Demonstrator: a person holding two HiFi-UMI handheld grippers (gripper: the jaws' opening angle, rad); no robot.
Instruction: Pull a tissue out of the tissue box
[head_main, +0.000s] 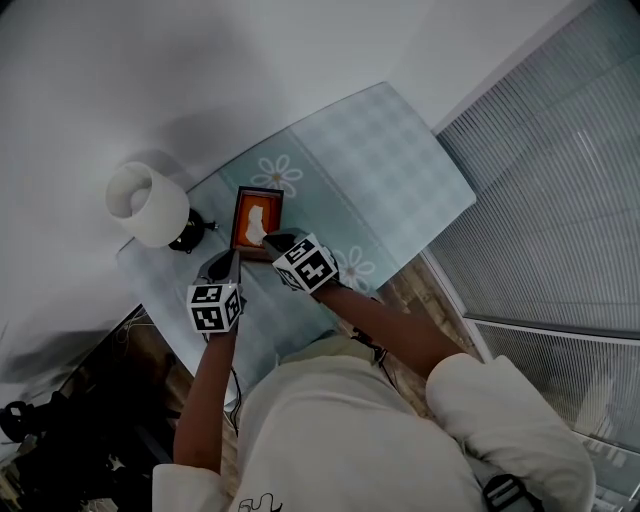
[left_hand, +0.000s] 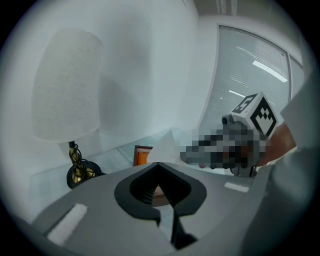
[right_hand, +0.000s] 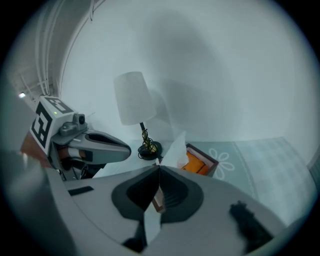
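Observation:
The tissue box (head_main: 243, 214), orange with a dark wooden frame, lies on the table near the lamp. A white tissue (head_main: 256, 224) stands up out of its slot. My right gripper (head_main: 272, 240) is over the box's near end, shut on that tissue. In the right gripper view the tissue (right_hand: 176, 147) rises from the box (right_hand: 199, 163) into the closed jaws of the right gripper (right_hand: 159, 167). My left gripper (head_main: 236, 260) hovers just left of and nearer than the box, shut with nothing in it. The left gripper view has its tips (left_hand: 158, 164) meeting before the box (left_hand: 142, 154).
A white-shaded lamp (head_main: 147, 203) with a dark base (head_main: 190, 235) and coiled cord stands left of the box. The table (head_main: 390, 160) wears a pale checked cloth with daisies. Window blinds (head_main: 560, 200) run along the right, and the table's near edge is at my body.

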